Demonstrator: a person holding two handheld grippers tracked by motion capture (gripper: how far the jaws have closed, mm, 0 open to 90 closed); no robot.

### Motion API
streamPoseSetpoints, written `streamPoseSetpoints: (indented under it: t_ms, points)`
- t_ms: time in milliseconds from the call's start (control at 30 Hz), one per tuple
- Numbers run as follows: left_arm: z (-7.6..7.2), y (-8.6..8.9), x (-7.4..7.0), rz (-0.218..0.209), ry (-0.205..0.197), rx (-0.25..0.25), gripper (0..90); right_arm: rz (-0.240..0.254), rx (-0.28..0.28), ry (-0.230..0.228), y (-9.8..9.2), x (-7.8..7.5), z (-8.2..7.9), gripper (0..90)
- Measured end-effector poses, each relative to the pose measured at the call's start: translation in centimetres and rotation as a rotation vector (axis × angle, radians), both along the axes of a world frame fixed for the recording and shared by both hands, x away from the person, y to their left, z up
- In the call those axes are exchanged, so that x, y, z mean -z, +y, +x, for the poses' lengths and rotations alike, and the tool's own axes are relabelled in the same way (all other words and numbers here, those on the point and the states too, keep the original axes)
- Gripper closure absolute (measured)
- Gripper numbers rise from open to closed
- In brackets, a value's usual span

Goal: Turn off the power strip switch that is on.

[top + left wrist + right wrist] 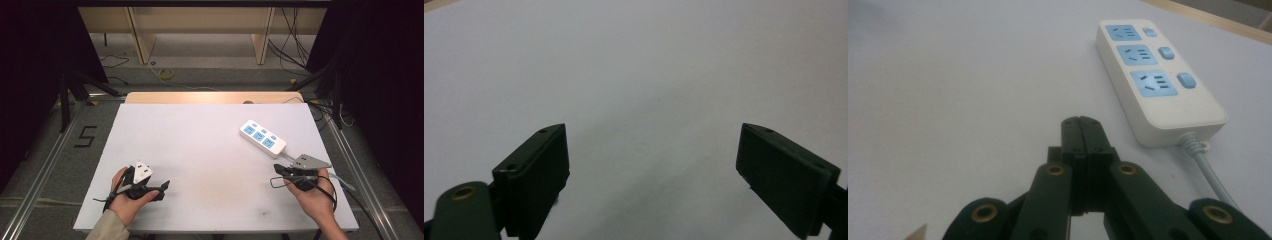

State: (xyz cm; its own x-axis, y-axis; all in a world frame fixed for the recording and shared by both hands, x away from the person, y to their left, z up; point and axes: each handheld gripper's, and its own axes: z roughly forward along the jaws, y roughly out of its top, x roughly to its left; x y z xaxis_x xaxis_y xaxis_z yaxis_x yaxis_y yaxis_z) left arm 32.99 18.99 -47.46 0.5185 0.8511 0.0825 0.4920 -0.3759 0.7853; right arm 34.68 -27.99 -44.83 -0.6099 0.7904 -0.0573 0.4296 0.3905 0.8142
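Note:
A white power strip (263,137) with three blue sockets lies on the white table (200,150) at the right; its grey cable (295,155) runs toward the near right. In the right gripper view the power strip (1153,75) sits ahead and to the right of my right gripper (1081,121), whose jaws are pressed together with nothing between them. That right gripper (276,168) rests low over the table just near of the strip's cable end. My left gripper (164,187) is held at the table's near left; its jaws stand wide apart over bare table, and the left gripper (654,150) holds nothing.
A wooden strip (215,96) borders the table's far edge. Beyond it are wooden furniture legs (142,40) and cables on the floor (167,74). Metal rails (45,165) run along both sides of the table.

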Motion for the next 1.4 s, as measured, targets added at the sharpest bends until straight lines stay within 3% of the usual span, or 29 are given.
streamPoseSetpoints:
  t_ms: [667,1400]
  points:
    - [0.0,0.0,0.0,0.000,-0.003,0.000,13.6,-0.004,0.048,0.005,0.0,-0.4,1.7,90.0]
    - [-0.1,-0.1,-0.1,0.007,-0.006,0.004,13.8,-0.014,0.064,-0.001,0.4,-0.8,3.4,90.0]
